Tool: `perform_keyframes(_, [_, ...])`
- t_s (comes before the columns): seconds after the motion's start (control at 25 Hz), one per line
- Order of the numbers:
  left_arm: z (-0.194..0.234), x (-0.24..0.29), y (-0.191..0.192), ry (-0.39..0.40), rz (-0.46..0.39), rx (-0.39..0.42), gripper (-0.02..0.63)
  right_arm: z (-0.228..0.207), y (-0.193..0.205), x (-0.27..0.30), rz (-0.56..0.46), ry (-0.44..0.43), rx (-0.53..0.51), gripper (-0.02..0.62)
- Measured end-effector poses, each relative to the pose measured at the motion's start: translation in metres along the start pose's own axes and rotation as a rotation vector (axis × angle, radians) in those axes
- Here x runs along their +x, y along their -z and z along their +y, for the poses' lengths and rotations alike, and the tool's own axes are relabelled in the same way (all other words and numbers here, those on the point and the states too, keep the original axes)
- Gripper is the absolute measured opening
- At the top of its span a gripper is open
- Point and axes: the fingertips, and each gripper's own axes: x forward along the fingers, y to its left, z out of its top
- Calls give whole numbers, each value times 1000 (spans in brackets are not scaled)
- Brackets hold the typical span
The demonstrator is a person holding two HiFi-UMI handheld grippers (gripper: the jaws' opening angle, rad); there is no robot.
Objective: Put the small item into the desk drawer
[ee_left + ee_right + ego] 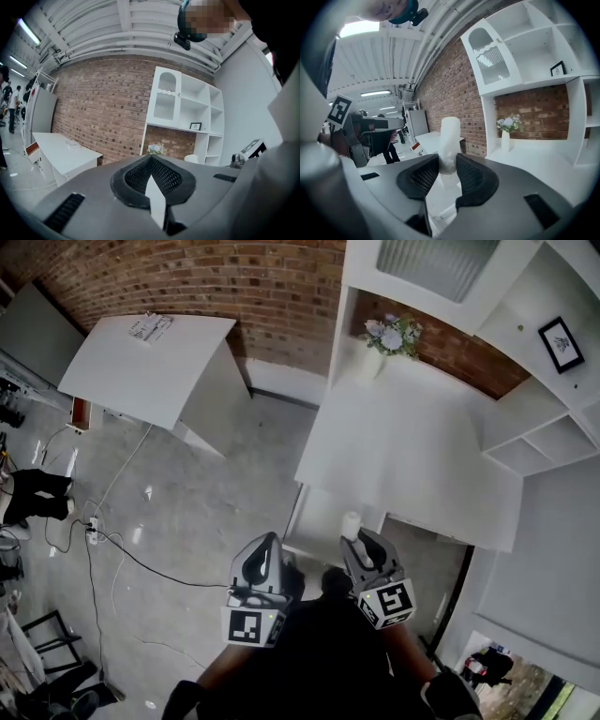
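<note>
the right tongs [447, 162] are clamped on the small white cylinder [450, 133], held just in front of the table [412, 456], over what looks like its open drawer [314, 512]. the left tongs [151, 160] are together, empty. carrying step; next, i judge, lower into the drawer and release.

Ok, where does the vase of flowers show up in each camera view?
Head view: the vase of flowers is upper right of centre, at the back of the white desk.
Left gripper view: dead centre, small, below the shelves.
Right gripper view: right of centre, standing on the desk.
Shared landmark: the framed picture on the shelf, to the right of the flowers in every view.
</note>
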Motion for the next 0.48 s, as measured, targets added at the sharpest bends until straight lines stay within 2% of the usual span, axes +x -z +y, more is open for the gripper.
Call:
perform_keyframes(0.24, [3, 10, 9, -54, 7, -13, 23, -8, 16, 25, 70, -74, -27, 135])
perform_keyframes(0.48, [10, 24, 15, -72, 13, -31, 23, -12, 49, 59, 178, -127, -61, 135])
